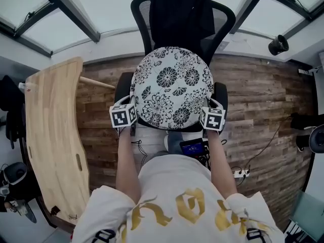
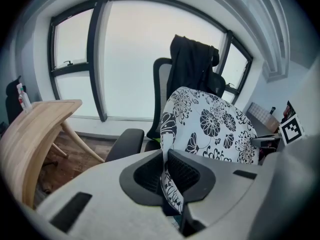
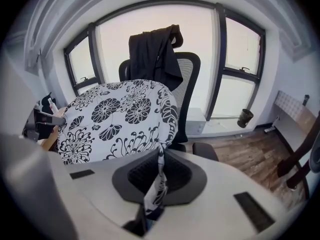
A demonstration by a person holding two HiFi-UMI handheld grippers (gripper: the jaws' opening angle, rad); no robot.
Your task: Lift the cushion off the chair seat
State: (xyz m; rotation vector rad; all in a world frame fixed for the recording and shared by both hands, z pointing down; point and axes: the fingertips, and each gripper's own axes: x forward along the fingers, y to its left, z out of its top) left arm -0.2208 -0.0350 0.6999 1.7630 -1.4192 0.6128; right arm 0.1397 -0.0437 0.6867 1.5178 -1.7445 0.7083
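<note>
One round cushion (image 1: 171, 87), with no clear long axis, faces print-up just above the seat of the one chair (image 1: 223, 19). Two tools hold it: the left tool (image 2: 167, 179) and the right tool (image 3: 156, 181) each pinch its near rim, on opposite sides.

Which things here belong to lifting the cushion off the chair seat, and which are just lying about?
Job: cushion, chair, left tongs, right tongs (both shut on the cushion's edge).
Lying about: wooden table, black jacket on the chair back.
</note>
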